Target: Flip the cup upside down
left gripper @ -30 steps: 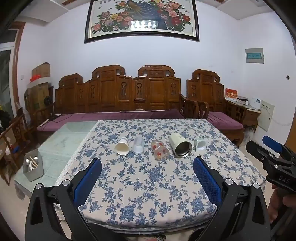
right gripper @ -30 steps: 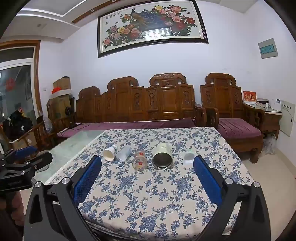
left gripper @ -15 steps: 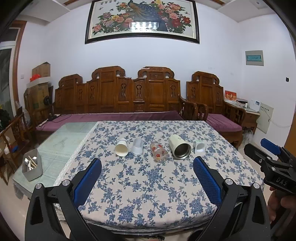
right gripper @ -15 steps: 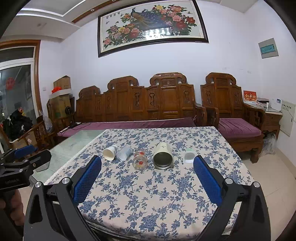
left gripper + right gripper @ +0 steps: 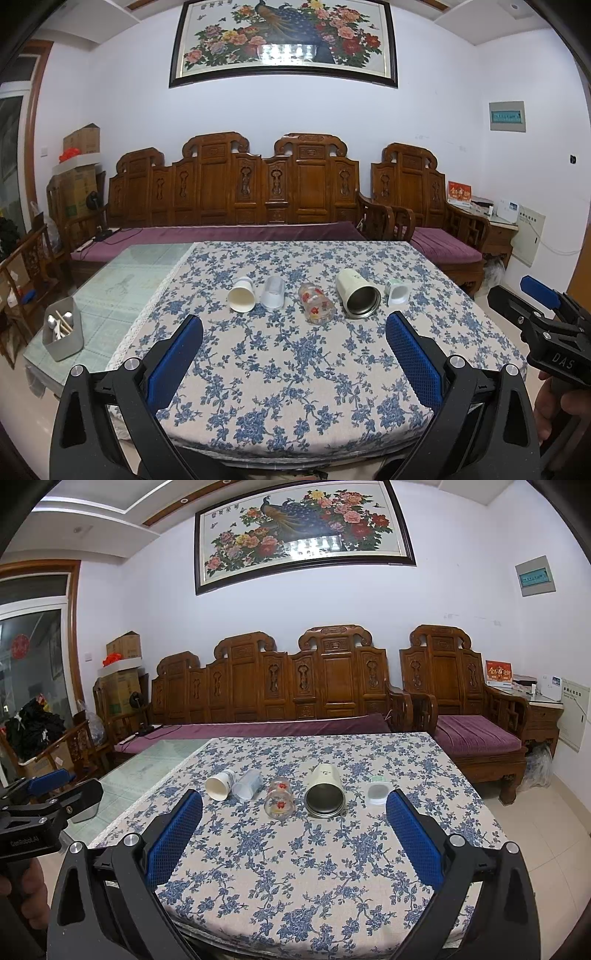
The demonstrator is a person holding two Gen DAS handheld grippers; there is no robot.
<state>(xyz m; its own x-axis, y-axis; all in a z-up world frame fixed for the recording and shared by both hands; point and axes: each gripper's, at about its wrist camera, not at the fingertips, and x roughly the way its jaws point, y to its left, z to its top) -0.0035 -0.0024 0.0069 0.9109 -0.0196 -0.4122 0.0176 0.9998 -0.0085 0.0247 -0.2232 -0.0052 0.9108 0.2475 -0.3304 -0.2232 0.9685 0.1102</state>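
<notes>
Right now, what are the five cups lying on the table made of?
From left: the white cup looks like matte paper. The cloudy cup seems translucent plastic. The flowered cup looks like clear glass, since it shines. The big cream mug has a gray, metal-looking inside. The small white cup is probably plastic, hard to tell.

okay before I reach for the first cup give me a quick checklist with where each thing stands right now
1. Left gripper open, holding nothing: ok.
2. Right gripper open, holding nothing: ok.
3. Cups within grasp: not ok; both grippers hang short of the row.
4. Cups flipped: not ok; paper cup, clear plastic cup, flowered glass, metal tumbler and small white cup all lie on their sides.
5. Cups separated: cannot tell; paper cup and clear plastic cup look touching.
</notes>
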